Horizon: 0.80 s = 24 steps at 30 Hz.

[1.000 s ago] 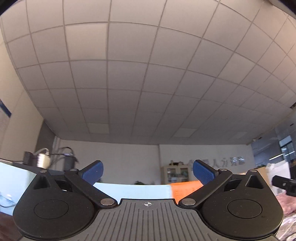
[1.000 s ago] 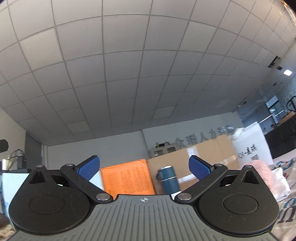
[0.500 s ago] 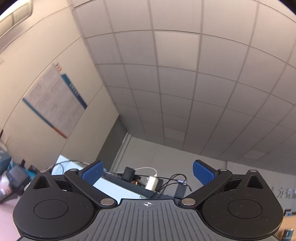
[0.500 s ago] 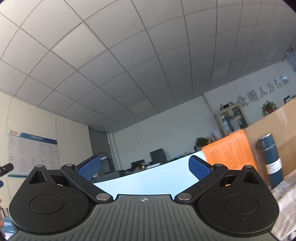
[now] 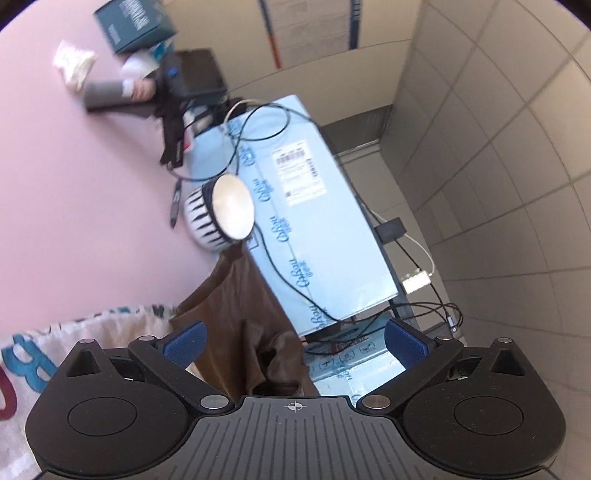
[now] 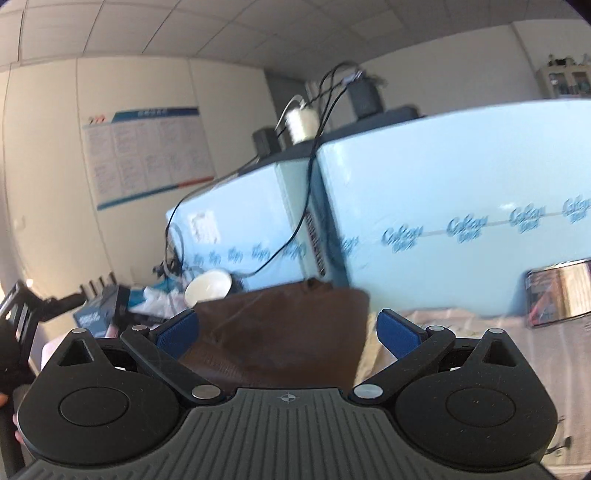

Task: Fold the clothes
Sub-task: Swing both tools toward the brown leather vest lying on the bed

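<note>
A brown garment [image 5: 240,317] lies on the pink table [image 5: 74,184], crumpled, partly over a white printed cloth [image 5: 74,339]. My left gripper [image 5: 293,341] is open and empty, hovering above the garment's edge in a rolled view. In the right wrist view the same brown garment [image 6: 280,332] spreads flat just ahead of my right gripper [image 6: 286,328], which is open and empty, its blue fingertips [image 6: 177,328] apart over the fabric.
A light blue box [image 5: 303,206] with black cables stands along the table's edge; it also shows in the right wrist view [image 6: 443,229]. A striped bowl [image 5: 221,214] sits beside it. A teal box [image 5: 133,22] and clutter lie farther off. A dark framed item [image 6: 561,291] sits at right.
Both grippers have swung down from facing the ceiling and wall to facing the table and the brown garment. The left view has rolled sideways. Both stay open.
</note>
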Motion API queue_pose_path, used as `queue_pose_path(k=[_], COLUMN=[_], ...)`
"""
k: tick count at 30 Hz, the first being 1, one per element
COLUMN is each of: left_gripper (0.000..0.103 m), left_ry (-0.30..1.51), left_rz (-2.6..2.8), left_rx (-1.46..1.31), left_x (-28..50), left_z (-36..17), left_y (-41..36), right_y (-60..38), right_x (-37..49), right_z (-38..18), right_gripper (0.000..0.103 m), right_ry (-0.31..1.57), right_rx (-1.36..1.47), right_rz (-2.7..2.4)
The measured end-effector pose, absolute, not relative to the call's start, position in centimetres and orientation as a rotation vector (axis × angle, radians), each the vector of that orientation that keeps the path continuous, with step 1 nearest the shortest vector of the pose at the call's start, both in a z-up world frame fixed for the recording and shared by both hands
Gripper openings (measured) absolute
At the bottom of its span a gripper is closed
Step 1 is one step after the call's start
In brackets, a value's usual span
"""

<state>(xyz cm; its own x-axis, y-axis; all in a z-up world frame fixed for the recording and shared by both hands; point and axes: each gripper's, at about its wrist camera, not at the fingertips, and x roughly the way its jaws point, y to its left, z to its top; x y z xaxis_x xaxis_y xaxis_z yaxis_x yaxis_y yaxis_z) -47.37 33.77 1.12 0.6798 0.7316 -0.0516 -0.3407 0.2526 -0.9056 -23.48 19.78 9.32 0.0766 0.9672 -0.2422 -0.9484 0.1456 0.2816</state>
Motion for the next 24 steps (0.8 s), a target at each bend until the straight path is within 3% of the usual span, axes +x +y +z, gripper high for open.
queue_pose_path(k=[2, 10, 14, 24], left_gripper=[0.103, 0.103, 0.103, 0.102], left_ry=[-0.41, -0.227, -0.238, -0.099], left_rz=[0.738, 0.591, 0.43, 0.464], left_rx=[-1.185, -1.105, -1.088, -1.021], left_x=[-47.9, -44.6, -43.9, -40.1], left_z=[-0.3, 0.2, -1.5, -1.8], left_y=[35.2, 43.6, 44.2, 47.5], right_y=[20.3, 24.9, 27.5, 30.0], right_x=[-23.9, -27.3, -27.6, -25.6], right_z=[6.5, 3.3, 1.9, 1.6], right_gripper=[0.103, 0.103, 0.103, 0.103], right_ry=[0.442, 0.282, 0.258, 0.338], right_rx=[-0.002, -0.217, -0.298, -0.119], right_rz=[1.484, 1.48, 1.402, 1.348])
